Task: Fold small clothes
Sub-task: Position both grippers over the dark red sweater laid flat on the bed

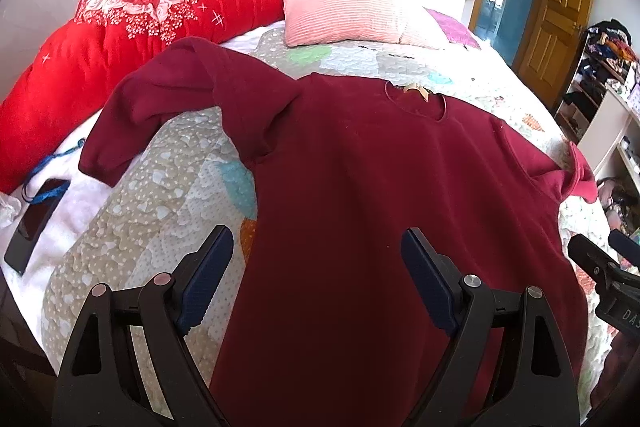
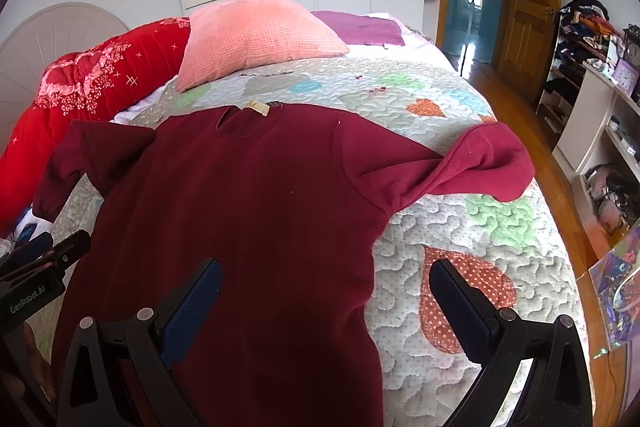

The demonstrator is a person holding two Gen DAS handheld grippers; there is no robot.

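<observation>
both claws released: left claw (image 1: 316, 267), right claw (image 2: 326, 301) over sweater (image 1: 360, 167) on bed (image 2: 460, 247). pinch each sleeve cuff, fold inward flat.

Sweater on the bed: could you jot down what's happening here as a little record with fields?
garment: maroon sweater, spread flat, neck away from the cameras
surface: quilt
sleeves: both out to the sides, right one crumpled
left claw: open, holds nothing
right claw: open, holds nothing
nearby: pink pillow, red duvet, phone

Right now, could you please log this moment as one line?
phase: pre-fold | maroon sweatshirt: flat on quilt, sleeves bunched | left claw: open | right claw: open
</observation>
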